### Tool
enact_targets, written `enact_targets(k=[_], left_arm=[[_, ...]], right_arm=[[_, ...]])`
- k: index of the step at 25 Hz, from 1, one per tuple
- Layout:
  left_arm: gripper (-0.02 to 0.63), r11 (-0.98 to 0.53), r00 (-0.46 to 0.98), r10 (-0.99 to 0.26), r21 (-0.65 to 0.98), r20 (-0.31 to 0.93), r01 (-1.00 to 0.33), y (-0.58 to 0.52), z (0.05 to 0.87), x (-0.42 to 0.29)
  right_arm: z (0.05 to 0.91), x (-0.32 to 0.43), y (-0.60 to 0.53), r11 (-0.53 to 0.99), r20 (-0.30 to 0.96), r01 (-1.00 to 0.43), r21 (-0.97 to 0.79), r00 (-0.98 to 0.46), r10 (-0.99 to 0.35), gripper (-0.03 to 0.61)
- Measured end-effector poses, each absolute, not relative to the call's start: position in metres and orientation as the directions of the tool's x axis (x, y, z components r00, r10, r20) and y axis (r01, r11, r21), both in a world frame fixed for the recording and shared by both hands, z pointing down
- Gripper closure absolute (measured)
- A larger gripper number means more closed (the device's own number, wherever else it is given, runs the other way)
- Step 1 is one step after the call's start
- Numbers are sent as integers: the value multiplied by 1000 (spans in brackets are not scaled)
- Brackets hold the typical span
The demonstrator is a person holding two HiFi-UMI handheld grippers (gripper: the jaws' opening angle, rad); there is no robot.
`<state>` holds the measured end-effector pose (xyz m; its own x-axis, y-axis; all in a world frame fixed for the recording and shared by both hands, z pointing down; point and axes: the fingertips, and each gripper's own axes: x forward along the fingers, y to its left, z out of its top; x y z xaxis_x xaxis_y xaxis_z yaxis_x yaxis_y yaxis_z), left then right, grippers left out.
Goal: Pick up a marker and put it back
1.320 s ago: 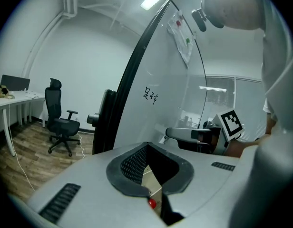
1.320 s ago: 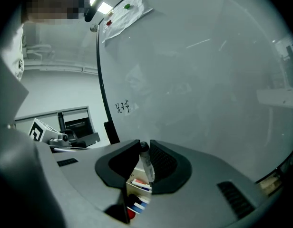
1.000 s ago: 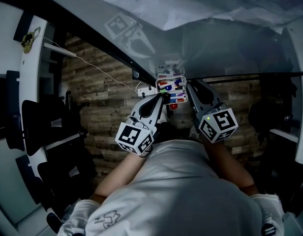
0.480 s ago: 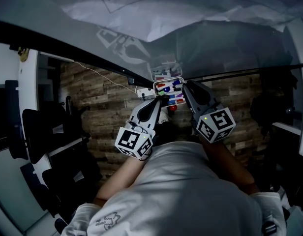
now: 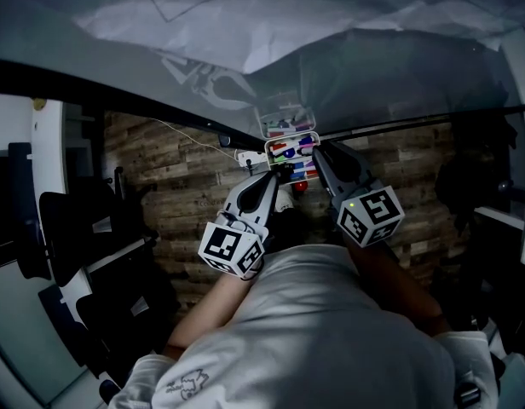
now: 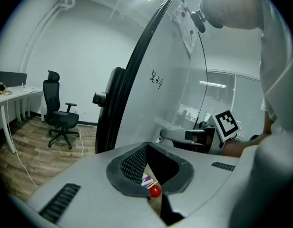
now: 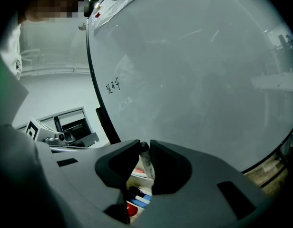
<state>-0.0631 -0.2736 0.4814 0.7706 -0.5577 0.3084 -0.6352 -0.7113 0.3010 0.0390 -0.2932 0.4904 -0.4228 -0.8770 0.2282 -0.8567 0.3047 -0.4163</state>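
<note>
1. The right gripper [image 7: 145, 147] is closed on a marker [image 7: 147, 167]. Its two dark jaws press on either side of the white barrel just below the black cap.
2. The held marker stands nearly upright between the jaw tips. It is raised just above the marker tray [image 7: 135, 178] and close in front of the whiteboard [image 7: 194, 70].
3. In the head view the marker tray [image 5: 271, 146] sits at the lower edge of the whiteboard [image 5: 399, 75], with several markers lying in it: blue, red and purple ones show.
4. The right gripper [image 5: 318, 153] reaches to the tray's right end, and its marker cube faces the camera.
5. The left gripper [image 5: 282, 174] points at the tray's near edge from the left, just beside the right gripper but not touching it.
6. The left gripper [image 6: 146, 148] has its jaw tips brought together with nothing gripped. Through the opening behind the tips, a red round object [image 6: 156, 191] and the ends of purple and white markers [image 6: 147, 179] show beneath it.
7. The same red round object [image 5: 299, 186] shows just under the tray's near edge in the head view.
8. A short handwritten mark [image 6: 156, 80] is on the whiteboard.
9. Off to the left, an office chair [image 6: 61, 115] stands on the wooden floor [image 6: 32, 151] near a white desk [image 6: 11, 93].
</note>
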Motion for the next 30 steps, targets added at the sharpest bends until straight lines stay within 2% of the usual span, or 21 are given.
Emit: enact_targets(k=[21,30], left_arm=[[609,-703,766,-565,308,306,-641,-271,481,-69],[609,-700,766,-573,312,291,-642,-252,473,-63]], right_arm=[[494,31,-293,318,233,-841,-438,-448,-863,500],[478,53,-279,281,206,-868,-410,-388,-898,472]])
